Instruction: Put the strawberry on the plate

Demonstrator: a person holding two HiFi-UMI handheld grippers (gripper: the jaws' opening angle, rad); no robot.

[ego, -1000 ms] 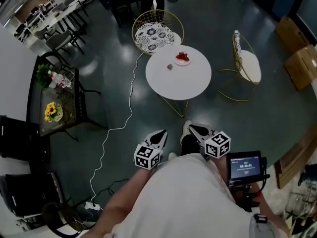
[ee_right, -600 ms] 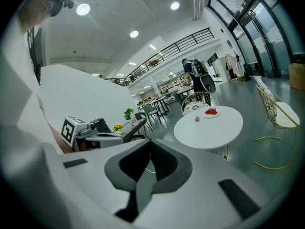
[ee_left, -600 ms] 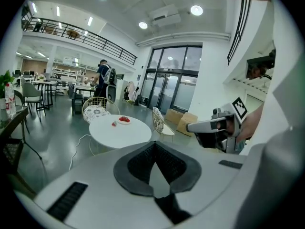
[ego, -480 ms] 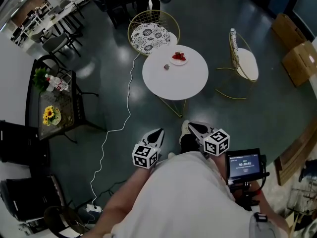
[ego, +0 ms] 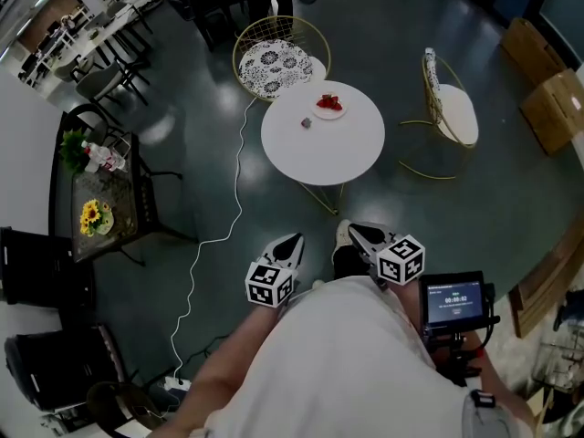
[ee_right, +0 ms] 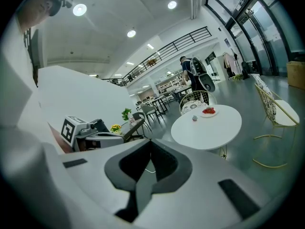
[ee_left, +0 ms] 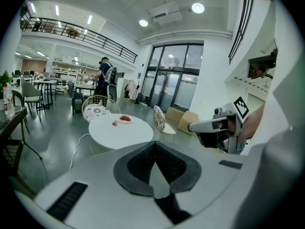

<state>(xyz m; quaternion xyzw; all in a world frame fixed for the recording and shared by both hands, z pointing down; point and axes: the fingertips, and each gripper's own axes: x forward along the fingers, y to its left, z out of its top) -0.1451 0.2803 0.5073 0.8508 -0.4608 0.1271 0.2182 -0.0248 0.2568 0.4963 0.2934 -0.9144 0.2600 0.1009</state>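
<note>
A round white table (ego: 322, 144) stands a few steps ahead on the dark floor. On its far side sits a small white plate (ego: 329, 110) with red strawberries (ego: 329, 102) on it. A small grey-pink object (ego: 307, 123) lies just left of the plate; what it is cannot be told. Both grippers are held close to my body, far from the table. My left gripper (ego: 297, 242) (ee_left: 155, 142) is shut and empty. My right gripper (ego: 351, 233) (ee_right: 150, 141) is likewise shut with nothing in it. The plate (ee_left: 125, 119) (ee_right: 208, 112) shows in both gripper views.
Two gold wire chairs (ego: 278, 53) (ego: 449, 108) flank the table. A dark side table with flowers (ego: 96, 210) stands at the left, with a white cable (ego: 214, 237) across the floor. Cardboard boxes (ego: 547, 108) sit far right. A person (ee_left: 102, 80) stands beyond the table.
The head view has shifted slightly, so the table sits a little further left in it. Both grippers stay shut near my body.
</note>
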